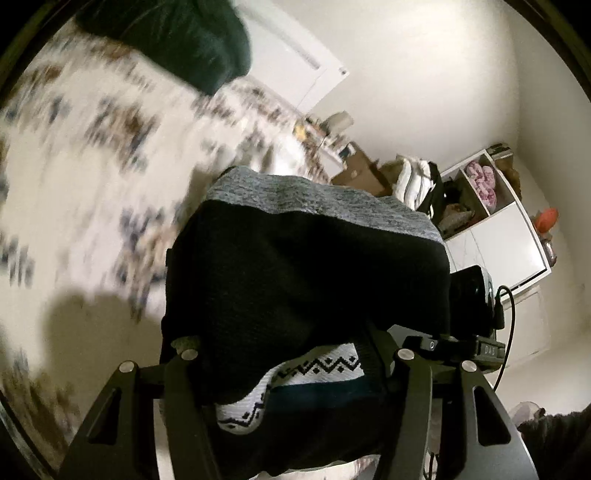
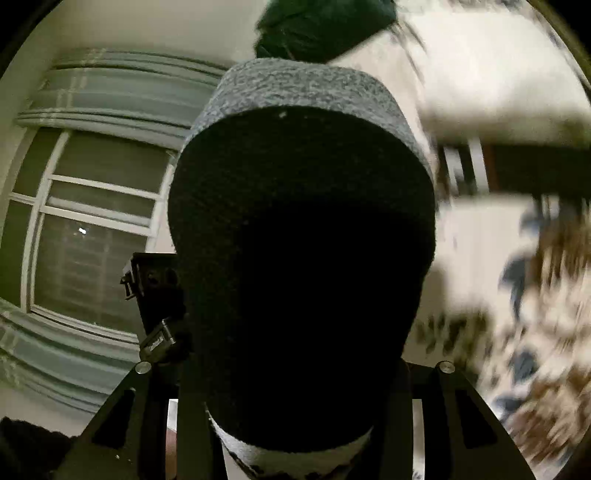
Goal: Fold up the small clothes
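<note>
A small black knit garment [image 1: 303,273] with a grey band at its far end and a white zigzag-patterned strip hangs between my left gripper's [image 1: 291,369] fingers, which are shut on it. The same garment [image 2: 303,258] fills the right wrist view, where my right gripper [image 2: 295,417] is shut on it too. Both hold it lifted above the flower-patterned bedspread [image 1: 92,155]. The fingertips are hidden by the cloth.
A dark green garment [image 1: 177,40] lies on the bedspread farther off; it also shows in the right wrist view [image 2: 321,26]. A white shelf unit [image 1: 491,221] with clutter stands by the wall. A window [image 2: 92,221] is on the left of the right wrist view.
</note>
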Demonstrator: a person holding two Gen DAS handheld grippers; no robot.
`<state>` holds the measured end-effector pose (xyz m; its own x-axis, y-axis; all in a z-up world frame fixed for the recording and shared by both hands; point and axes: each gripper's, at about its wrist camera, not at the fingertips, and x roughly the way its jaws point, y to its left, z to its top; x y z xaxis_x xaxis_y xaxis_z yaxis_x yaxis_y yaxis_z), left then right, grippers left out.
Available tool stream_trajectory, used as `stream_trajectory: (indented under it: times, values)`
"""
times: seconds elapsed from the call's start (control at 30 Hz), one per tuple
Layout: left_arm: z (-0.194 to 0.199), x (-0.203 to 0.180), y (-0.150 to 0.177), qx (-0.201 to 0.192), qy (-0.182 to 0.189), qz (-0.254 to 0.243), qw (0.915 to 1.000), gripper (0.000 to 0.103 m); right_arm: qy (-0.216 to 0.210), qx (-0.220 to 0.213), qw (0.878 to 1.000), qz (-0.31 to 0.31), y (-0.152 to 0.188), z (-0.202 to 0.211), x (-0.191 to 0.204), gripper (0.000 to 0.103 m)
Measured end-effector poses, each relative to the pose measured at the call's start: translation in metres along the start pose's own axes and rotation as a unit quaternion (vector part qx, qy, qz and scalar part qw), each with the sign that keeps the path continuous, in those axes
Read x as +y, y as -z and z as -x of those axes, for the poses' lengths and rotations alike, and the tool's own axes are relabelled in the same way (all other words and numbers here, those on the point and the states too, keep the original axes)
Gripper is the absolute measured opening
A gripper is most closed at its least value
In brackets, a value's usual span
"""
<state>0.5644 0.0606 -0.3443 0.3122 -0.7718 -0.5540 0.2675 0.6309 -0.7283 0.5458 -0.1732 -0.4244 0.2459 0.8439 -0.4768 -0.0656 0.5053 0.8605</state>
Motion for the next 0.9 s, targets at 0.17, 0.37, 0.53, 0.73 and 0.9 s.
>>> stream_trajectory:
  times: [0.17, 0.37, 0.53, 0.73, 0.9]
  values:
    - [-0.045, -0.038, -0.097, -0.021, 0.000, -0.031, 0.9993, 0.055, -0.026, -0.039, 0.999, 0.015, -0.092, 0.045, -0.002, 0.043]
    - [-0.171, -0.041, -0.169, 0.027, -0.022, -0.057, 0.9978, 0.055, -0.059, -0.078, 0.995, -0.027, -0.210, 0.081, -0.083, 0.043]
    - [-0.287, -0.005, -0.148, 0.118, -0.114, -0.079, 0.9833, 0.052, -0.021, -0.060, 0.992, -0.110, -0.252, 0.078, -0.215, 0.043]
    - [-0.291, -0.005, -0.143, 0.095, -0.088, -0.058, 0.9899, 0.052, 0.009, -0.065, 0.987, -0.150, -0.256, 0.089, -0.276, 0.061]
    - [-0.285, -0.035, -0.145, 0.082, -0.145, -0.069, 0.9836, 0.054, 0.158, -0.083, 0.978, -0.104, -0.246, 0.112, -0.238, 0.092]
